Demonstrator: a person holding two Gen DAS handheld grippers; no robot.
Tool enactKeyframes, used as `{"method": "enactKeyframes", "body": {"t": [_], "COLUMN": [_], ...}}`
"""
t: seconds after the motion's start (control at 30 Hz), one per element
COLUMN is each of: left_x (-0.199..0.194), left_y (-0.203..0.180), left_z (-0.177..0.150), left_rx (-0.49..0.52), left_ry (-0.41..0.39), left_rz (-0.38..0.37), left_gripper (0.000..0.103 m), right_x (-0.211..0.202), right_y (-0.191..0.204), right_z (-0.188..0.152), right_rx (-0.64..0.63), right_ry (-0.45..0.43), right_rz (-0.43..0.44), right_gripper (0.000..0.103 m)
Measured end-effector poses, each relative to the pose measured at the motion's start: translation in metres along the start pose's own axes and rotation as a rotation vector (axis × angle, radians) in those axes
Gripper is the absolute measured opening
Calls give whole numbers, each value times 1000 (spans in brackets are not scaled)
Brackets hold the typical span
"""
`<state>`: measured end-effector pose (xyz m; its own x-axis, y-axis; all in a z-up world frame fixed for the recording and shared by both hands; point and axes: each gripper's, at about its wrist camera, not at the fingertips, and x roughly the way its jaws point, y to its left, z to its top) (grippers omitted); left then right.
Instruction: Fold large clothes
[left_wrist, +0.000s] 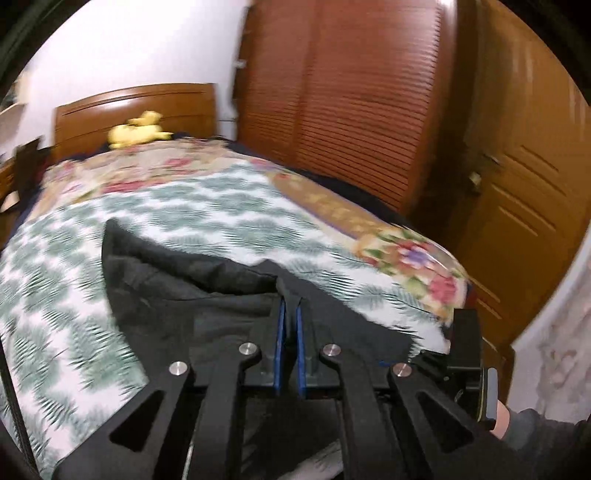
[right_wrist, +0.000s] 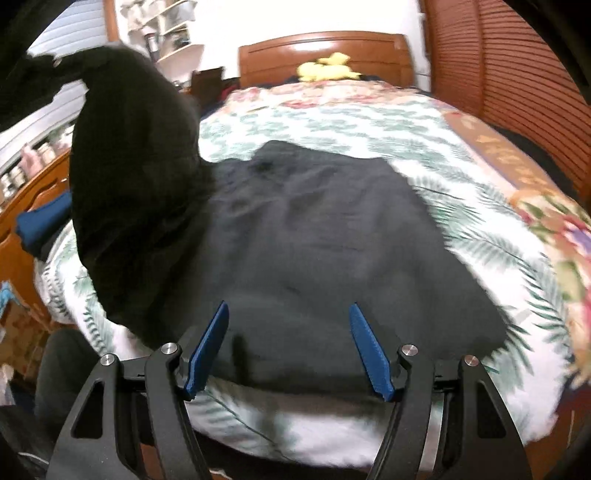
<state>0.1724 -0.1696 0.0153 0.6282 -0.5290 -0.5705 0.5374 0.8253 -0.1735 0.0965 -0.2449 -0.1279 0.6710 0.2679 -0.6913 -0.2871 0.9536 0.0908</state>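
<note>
Dark garment (right_wrist: 314, 236) sprawls across the leaf-print quilt (right_wrist: 476, 221), one end hoisted by the left gripper (left_wrist: 290, 314), pads pinching the cloth; the right gripper (right_wrist: 290, 347) hovers spread-fingered. Thin bite may slip, dropping the fold crooked.

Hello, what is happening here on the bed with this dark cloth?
A person is folding a dark garment spread on the bed's leaf-patterned cover, with tongs in each hand. The left tongs are shut on an edge of the garment, and one part of it is raised off the bed at the left of the right wrist view. The right tongs are open above the near edge and hold nothing. A yellow soft toy sits by the headboard.
</note>
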Motion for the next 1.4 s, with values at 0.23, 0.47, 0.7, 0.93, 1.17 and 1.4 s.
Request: {"method": "enactKeyframes", "body": {"t": [0.23,0.47,0.7,0.93,1.17,1.4], "left_x": [60,69,61,22,-18,-44], "left_y": [-53,-56,-52,-48,-17,36], "left_z": [-10,-21,-28,-23,-29,-50], "left_rx": [57,58,61,105,96,44], "left_ry": [126,156,157,103,66,53], "left_rz": [-120,-98,-69,-64,-43,28], "left_gripper": [1,1,2,6,13,13], "right_x": [-35,-44,-58,-65,-70,-63], "right_y": [-36,-49,-46,-39,-20,5], "right_z": [-19,-28,-20,-1,29,68], "right_rx": [68,89,68,75,61,10], "right_ry": [-12,7,-8,-55,-109,-150], "right_rz": [-74,-92,-108,-107,-106,-101], "right_gripper": [69,69,69,69,69,69]}}
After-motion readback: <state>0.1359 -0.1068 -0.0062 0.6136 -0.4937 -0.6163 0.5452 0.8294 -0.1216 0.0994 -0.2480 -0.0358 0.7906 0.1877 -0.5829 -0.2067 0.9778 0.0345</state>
